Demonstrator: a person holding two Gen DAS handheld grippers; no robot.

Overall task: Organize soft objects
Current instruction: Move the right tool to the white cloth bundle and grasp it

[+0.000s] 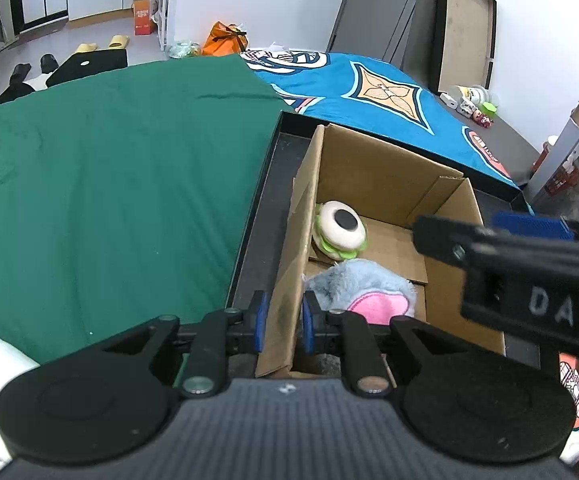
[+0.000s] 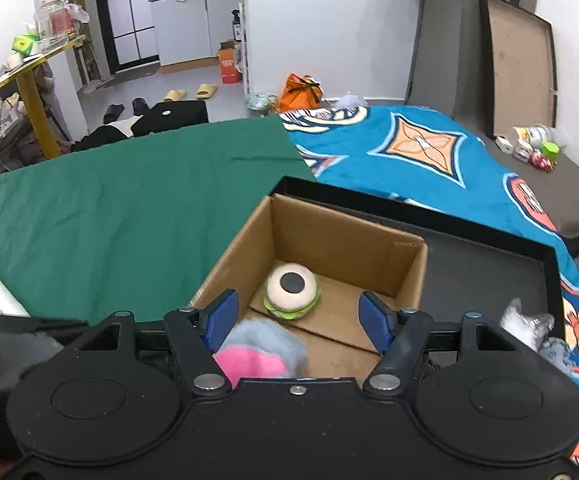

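A cardboard box (image 1: 385, 176) (image 2: 329, 232) stands in a black tray (image 1: 261, 216) (image 2: 489, 256) on the bed. Inside lie a burger-shaped plush (image 1: 341, 230) (image 2: 292, 290) and a grey-blue plush with a pink patch (image 1: 363, 290) (image 2: 261, 350). My left gripper (image 1: 282, 322) is shut on the box's near left wall (image 1: 289, 280). My right gripper (image 2: 295, 320) is open and empty above the box's near side, over the grey-blue plush; it also shows at the right of the left wrist view (image 1: 529, 256). Another grey-white plush (image 2: 529, 328) lies right of the tray.
A green sheet (image 1: 109, 168) (image 2: 129, 208) covers the bed's left part, a blue patterned blanket (image 1: 389, 96) (image 2: 429, 152) the right. Small items (image 2: 533, 144) sit on the bed's far right corner. A framed board (image 2: 517, 68) leans on the wall. Slippers and bags lie on the floor beyond.
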